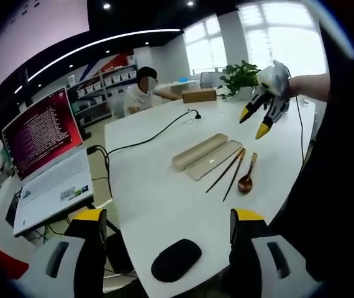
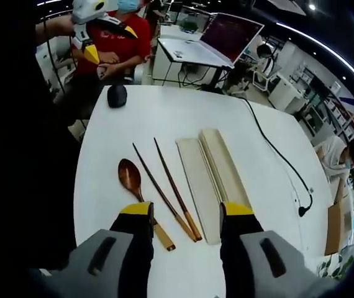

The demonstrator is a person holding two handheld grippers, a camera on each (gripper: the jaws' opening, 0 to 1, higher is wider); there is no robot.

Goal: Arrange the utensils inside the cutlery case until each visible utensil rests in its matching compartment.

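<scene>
A beige cutlery case lies open on the white table (image 2: 164, 118) as two long halves side by side: a flat half (image 2: 195, 180) (image 1: 215, 159) and a taller half (image 2: 225, 162) (image 1: 197, 151). Beside the flat half lie two dark wooden chopsticks (image 2: 167, 186) (image 1: 226, 171), and beyond them a brown wooden spoon (image 2: 129, 176) (image 1: 248, 179). My right gripper (image 2: 186, 211) (image 1: 254, 122) hovers open over the utensils' handle ends, holding nothing. My left gripper (image 1: 167, 220) (image 2: 110, 40) is open and empty, back at the table's edge above the mouse end.
A black mouse (image 1: 176, 259) (image 2: 117, 95) lies near the table edge. A black cable (image 1: 158, 133) (image 2: 276, 155) runs across the table beyond the case. An open laptop (image 1: 46, 161) (image 2: 217, 37) stands on a neighbouring desk. A cardboard box (image 1: 199, 95) and a plant (image 1: 239, 76) stand at the far end.
</scene>
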